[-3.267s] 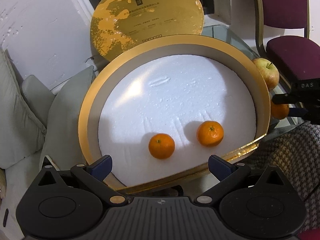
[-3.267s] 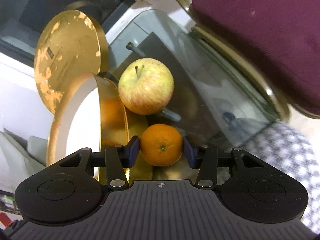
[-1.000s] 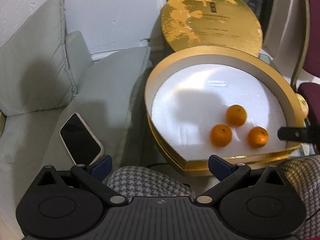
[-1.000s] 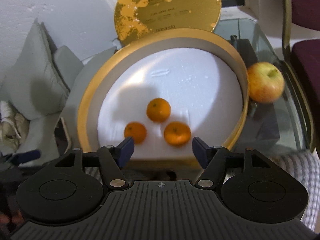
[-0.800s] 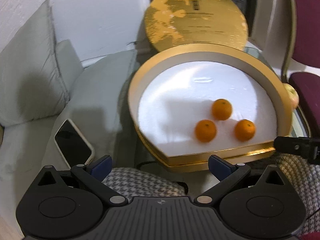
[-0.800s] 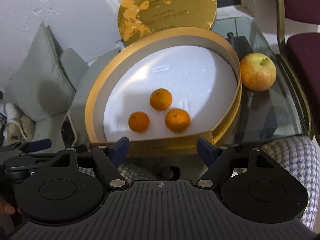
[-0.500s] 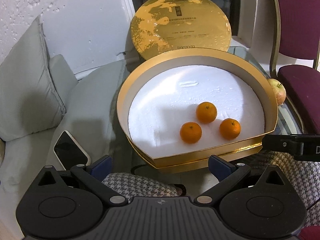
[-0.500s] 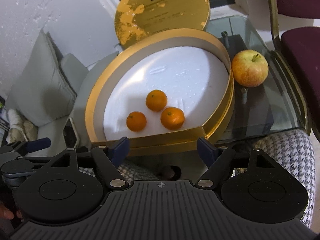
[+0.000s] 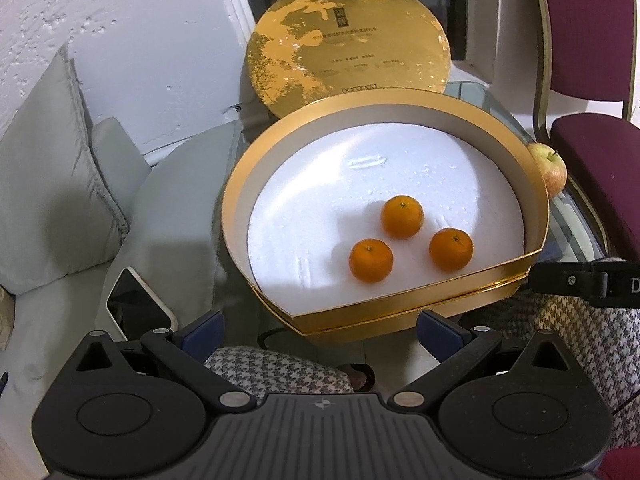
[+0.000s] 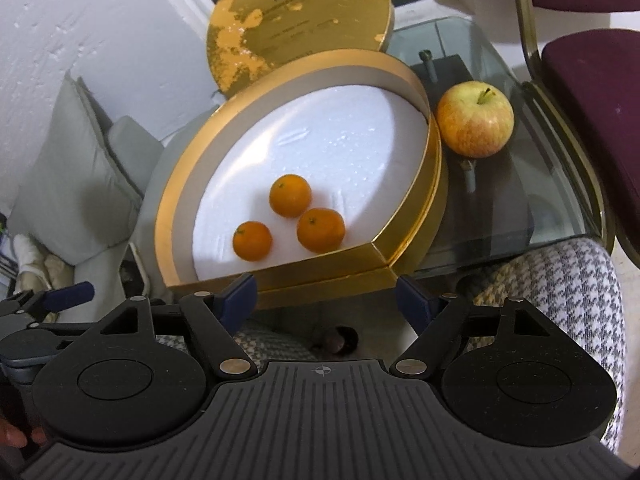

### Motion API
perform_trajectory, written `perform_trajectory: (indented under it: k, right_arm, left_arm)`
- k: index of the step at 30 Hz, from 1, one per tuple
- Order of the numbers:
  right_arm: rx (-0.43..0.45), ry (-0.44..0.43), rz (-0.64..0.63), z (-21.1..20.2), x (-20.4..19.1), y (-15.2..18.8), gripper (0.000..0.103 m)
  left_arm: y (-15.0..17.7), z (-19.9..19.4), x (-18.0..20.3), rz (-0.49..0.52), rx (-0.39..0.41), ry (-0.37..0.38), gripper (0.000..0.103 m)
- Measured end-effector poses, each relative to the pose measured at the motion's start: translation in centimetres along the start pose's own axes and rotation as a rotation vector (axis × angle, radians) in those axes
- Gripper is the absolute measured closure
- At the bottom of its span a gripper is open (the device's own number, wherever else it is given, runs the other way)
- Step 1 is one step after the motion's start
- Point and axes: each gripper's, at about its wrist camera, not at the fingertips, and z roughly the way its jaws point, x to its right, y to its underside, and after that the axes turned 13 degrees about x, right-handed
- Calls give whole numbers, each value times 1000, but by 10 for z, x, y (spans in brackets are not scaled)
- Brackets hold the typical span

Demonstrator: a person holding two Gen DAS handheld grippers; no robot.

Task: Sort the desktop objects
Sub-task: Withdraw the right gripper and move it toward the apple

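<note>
Both hand-held grippers, left [image 9: 318, 326] and right [image 10: 326, 292], are spread apart and empty. The apple [image 10: 474, 119] rests on the counter [image 10: 520, 184], touching the box [image 10: 404, 216]. Approach from the right, straddle its widest part, clamp gently.

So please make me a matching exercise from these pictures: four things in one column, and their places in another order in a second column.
Things:
1. oranges
2. apple
3. phone
4. round gold lid

Places:
A. on the grey cushion, left of the box
B. standing on edge behind the box
C. on the white foam inside the gold box
D. on the glass table, right of the box

Pairs: 1-C, 2-D, 3-A, 4-B
</note>
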Motion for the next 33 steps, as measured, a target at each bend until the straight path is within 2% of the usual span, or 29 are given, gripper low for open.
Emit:
perform_trajectory:
  k: [11, 19, 23, 33]
  right_arm:
    - [-3, -1, 47, 5, 13, -3, 21]
    - [53, 34, 107, 6, 36, -19, 20]
    - [92, 56, 126, 5, 49, -28, 15]
    - [107, 115, 211, 20, 91, -50, 11]
  left_arm:
    - [-1, 7, 9, 34, -20, 1, 1]
    - [-16, 15, 21, 80, -23, -3, 1]
    - [-26, 21, 31, 97, -27, -13, 1]
    - [-43, 43, 53, 132, -57, -26, 1]
